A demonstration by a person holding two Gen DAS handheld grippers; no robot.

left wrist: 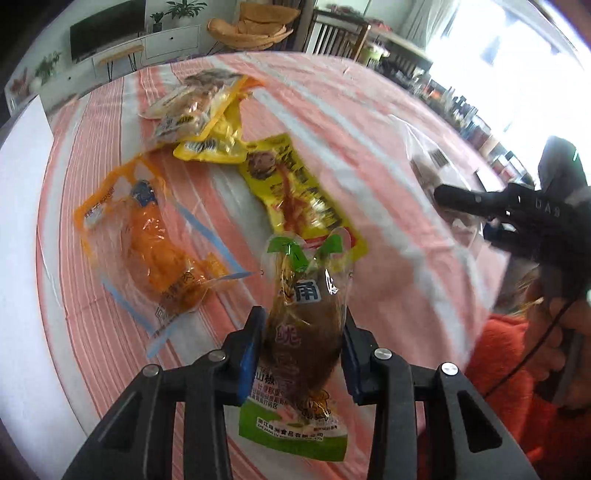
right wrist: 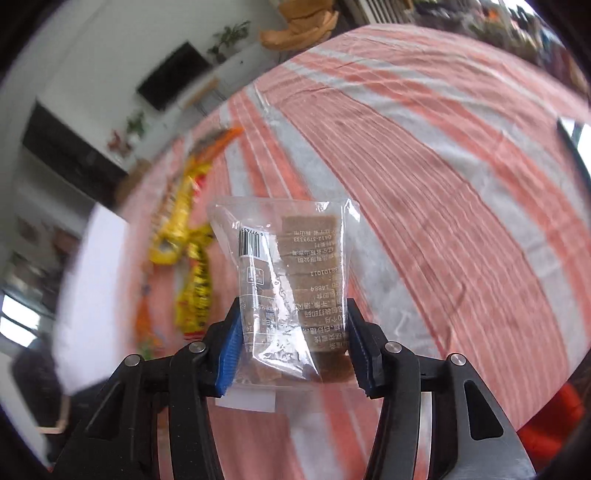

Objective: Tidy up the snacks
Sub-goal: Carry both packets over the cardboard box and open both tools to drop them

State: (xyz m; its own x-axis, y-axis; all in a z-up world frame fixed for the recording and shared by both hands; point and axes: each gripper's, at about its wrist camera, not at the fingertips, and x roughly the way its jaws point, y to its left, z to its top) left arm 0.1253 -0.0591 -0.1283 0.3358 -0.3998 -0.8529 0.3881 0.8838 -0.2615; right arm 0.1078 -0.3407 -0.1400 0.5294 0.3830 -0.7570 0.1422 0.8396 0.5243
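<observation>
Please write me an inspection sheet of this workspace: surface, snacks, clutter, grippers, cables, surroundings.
Surface: table under a pink and white striped cloth, creased.
Job's things: yellow snack packets and an orange packet lie loose on the cloth; a green-labelled brown snack pouch and a clear bag of brown biscuits are held up off it.
Clutter: nothing seen.
Grippers: left gripper shut on the pouch; right gripper shut on the biscuit bag.
Cables: one thin black cable by the right hand.
Surroundings: television, potted plants, wooden chair, bright window.
</observation>
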